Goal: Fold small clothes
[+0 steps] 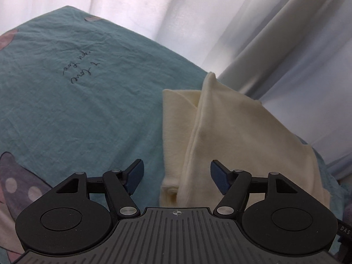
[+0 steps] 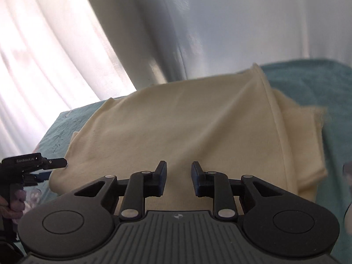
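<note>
My left gripper [image 1: 177, 177] hangs with jaws wide and empty; my right gripper [image 2: 178, 179] has jaws narrowly parted, gripping nothing. Beneath both lies the folded cream garment [image 2: 187, 127] on the teal bedsheet [image 1: 66, 101], pale curtains [image 2: 198, 22] beyond the garment.

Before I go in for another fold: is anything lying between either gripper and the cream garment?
Nothing visible. The left gripper and right gripper both hang open right over the cream garment, which lies alone on the teal sheet; nothing sits on it.
</note>
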`<state>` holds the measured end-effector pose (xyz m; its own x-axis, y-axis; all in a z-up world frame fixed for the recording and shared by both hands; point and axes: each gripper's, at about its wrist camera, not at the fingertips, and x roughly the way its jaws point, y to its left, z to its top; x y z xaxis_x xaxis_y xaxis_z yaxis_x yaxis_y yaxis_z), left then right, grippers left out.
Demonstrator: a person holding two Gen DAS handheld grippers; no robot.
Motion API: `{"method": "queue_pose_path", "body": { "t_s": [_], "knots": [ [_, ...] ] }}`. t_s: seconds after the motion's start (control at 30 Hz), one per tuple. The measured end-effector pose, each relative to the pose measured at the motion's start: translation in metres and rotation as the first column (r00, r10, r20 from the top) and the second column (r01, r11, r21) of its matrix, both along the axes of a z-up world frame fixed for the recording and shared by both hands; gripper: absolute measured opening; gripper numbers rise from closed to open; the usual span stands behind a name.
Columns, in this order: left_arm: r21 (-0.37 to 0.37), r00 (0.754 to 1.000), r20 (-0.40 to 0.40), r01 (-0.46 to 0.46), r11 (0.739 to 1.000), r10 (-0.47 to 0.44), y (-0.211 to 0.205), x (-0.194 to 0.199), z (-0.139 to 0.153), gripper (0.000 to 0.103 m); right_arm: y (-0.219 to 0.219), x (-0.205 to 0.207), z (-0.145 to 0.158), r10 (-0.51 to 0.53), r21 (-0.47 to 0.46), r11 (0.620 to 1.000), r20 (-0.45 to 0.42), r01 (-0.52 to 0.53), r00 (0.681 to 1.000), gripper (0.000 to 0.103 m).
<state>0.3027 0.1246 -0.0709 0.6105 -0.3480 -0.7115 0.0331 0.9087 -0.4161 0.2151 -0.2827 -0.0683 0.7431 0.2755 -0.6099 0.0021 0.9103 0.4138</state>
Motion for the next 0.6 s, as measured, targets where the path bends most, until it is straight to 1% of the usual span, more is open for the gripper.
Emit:
{"method": "queue_pose_path", "body": {
  "t_s": [0.07,0.1,0.13,0.17,0.23,0.27,0.3,0.33,0.37,0.4,0.43,0.47,0.5,0.57,0.6],
  "knots": [
    [-0.063,1.0,-0.015,0.024,0.998,-0.025,0.0,0.007,-0.003,0.071,0.002,-0.006,0.004,0.005,-0.008,1.0,0.01,-0.005,1.0,0.023],
    [-0.086,0.999,-0.033,0.031,0.996,-0.034,0.0,0.011,-0.006,0.071,0.005,-0.01,0.005,0.01,-0.021,1.0,0.017,-0.01,1.0,0.023],
    [-0.1,0.999,-0.03,0.03,0.995,-0.033,0.0,0.015,-0.008,0.07,0.007,-0.013,0.007,0.02,-0.036,0.999,0.025,-0.019,1.0,0.023],
    [-0.1,0.999,-0.037,0.029,0.995,-0.033,-0.001,0.017,-0.007,0.069,0.011,-0.015,0.01,0.03,-0.055,0.998,0.032,-0.028,0.999,0.023],
    [-0.085,0.997,-0.043,0.062,0.994,-0.065,-0.006,0.021,-0.006,0.068,0.016,-0.018,0.014,0.04,-0.098,0.995,0.051,-0.035,0.998,0.023],
    [-0.07,0.996,-0.043,0.077,0.995,-0.08,-0.009,0.023,-0.006,0.064,0.019,-0.019,0.016,0.046,-0.12,0.992,0.061,-0.039,0.997,0.023],
    [-0.048,0.996,-0.045,0.077,0.996,-0.079,-0.011,0.025,-0.006,0.055,0.022,-0.021,0.018,0.048,-0.133,0.99,0.071,-0.038,0.996,0.023],
    [-0.036,0.995,-0.051,0.08,0.996,-0.082,-0.013,0.028,-0.006,0.051,0.024,-0.021,0.019,0.052,-0.139,0.989,0.077,-0.041,0.996,0.023],
    [-0.032,0.995,-0.057,0.08,0.996,-0.082,-0.012,0.029,-0.005,0.046,0.027,-0.021,0.019,0.053,-0.141,0.989,0.074,-0.042,0.996,0.023],
    [-0.037,0.995,-0.066,0.075,0.997,-0.077,-0.011,0.032,-0.005,0.04,0.029,-0.021,0.019,0.056,-0.14,0.989,0.071,-0.045,0.996,0.023],
    [-0.047,0.995,-0.071,0.072,0.996,-0.075,-0.01,0.034,-0.005,0.036,0.032,-0.017,0.018,0.065,-0.134,0.989,0.069,-0.055,0.996,0.023],
    [-0.068,0.995,-0.067,0.071,0.995,-0.075,-0.007,0.035,-0.006,0.025,0.034,-0.016,0.018,0.073,-0.128,0.99,0.066,-0.064,0.995,0.023],
    [-0.09,0.995,-0.059,0.07,0.993,-0.076,-0.003,0.034,-0.005,0.023,0.038,-0.014,0.017,0.084,-0.127,0.989,0.061,-0.075,0.995,0.023],
    [-0.127,0.996,-0.057,0.067,0.99,-0.075,0.003,0.034,-0.008,0.023,0.048,-0.014,0.017,0.106,-0.141,0.985,0.061,-0.096,0.992,0.023],
    [-0.131,0.995,-0.063,0.064,0.989,-0.072,0.004,0.035,-0.01,0.025,0.053,-0.014,0.016,0.118,-0.152,0.982,0.06,-0.108,0.991,0.023]
  ]
}}
